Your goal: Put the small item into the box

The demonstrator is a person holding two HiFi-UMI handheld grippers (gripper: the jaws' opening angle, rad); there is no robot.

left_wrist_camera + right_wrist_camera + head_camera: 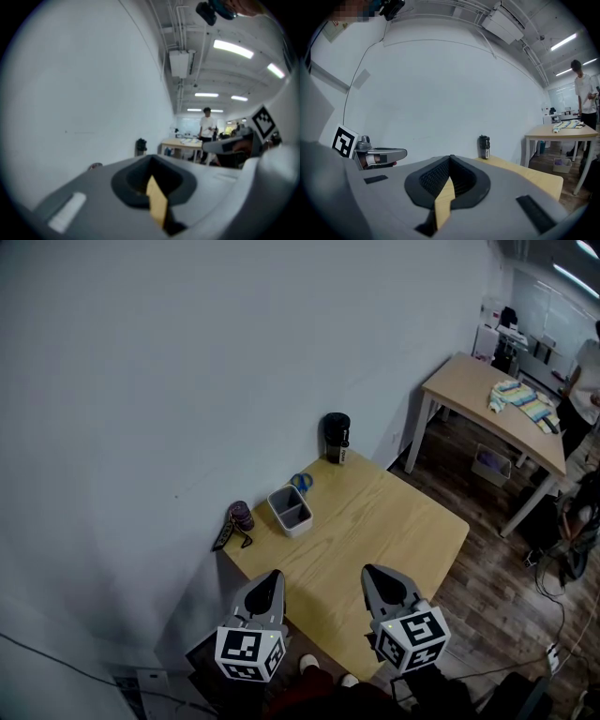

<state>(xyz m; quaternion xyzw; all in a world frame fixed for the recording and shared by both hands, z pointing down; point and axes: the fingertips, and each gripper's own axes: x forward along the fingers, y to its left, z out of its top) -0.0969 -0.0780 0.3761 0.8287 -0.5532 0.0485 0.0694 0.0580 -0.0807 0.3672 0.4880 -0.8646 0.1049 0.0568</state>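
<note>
Head view: the left gripper (273, 576) and the right gripper (368, 572) hover at the near edge of the table (375, 521), both clenched on nothing and well apart from the box (302, 522). A small blue item (301, 482) lies just behind the box, outside it. Judgement: this fits either a reach to come or a withdrawal after some other item went in. The box's inside is too small to read, and what the blue item is stays unclear

An office or lab workspace: plain wooden table (375, 521), a second table (487, 399) behind, strip ceiling lights (233, 48), exposed ducting (179, 63), wood-plank floor (487, 568).
</note>
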